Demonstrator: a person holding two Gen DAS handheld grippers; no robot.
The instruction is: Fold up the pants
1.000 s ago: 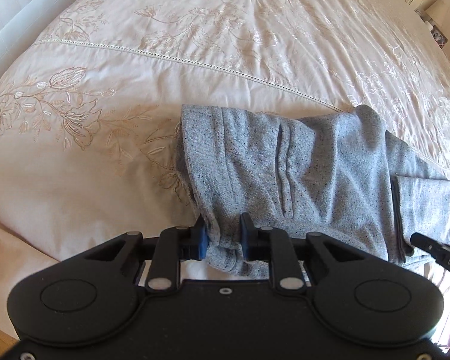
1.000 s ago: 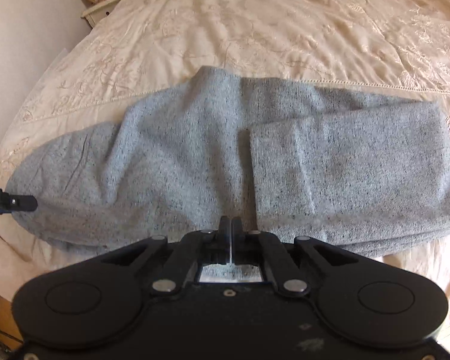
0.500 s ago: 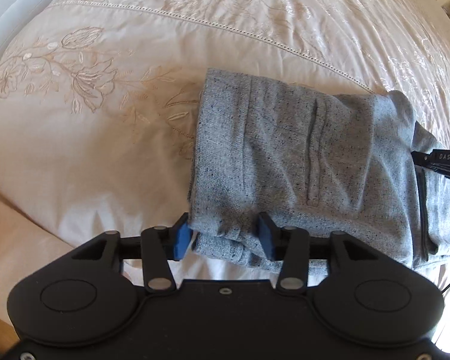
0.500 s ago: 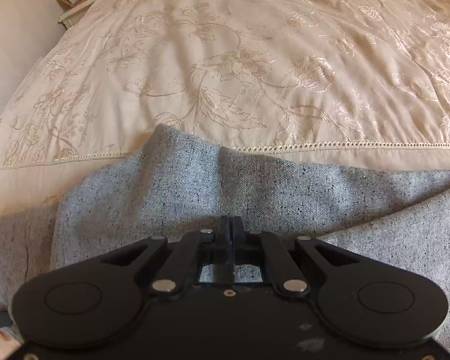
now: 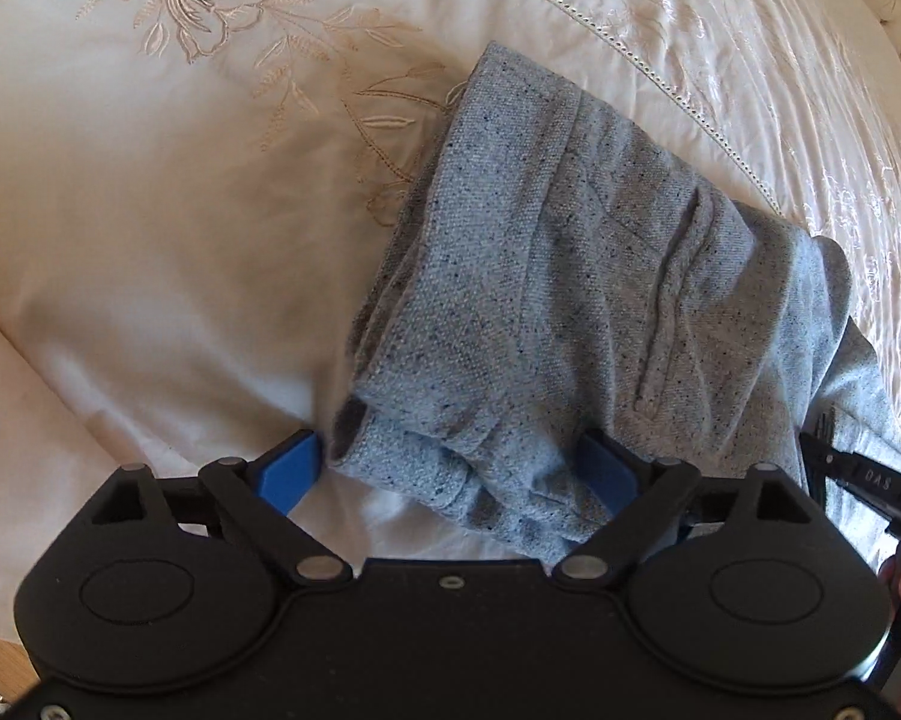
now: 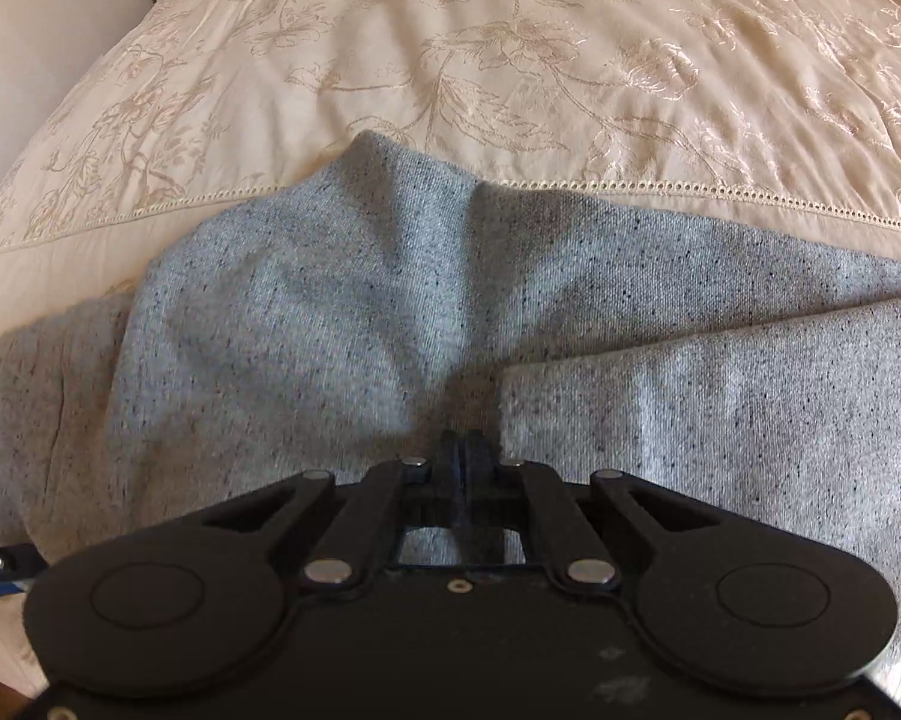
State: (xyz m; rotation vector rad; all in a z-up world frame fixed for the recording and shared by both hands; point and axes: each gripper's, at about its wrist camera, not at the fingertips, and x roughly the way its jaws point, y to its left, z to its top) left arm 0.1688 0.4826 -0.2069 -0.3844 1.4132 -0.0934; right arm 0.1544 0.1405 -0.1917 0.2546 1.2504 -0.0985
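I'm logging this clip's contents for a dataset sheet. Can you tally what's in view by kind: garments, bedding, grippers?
Garments: 1, the grey pants, folded over on themselves
Bedding: 1, the cream embroidered bedspread
Grippers: 2, the left gripper with fingers spread around the pants' near edge, and the right gripper with fingers together over the cloth
Total: 4
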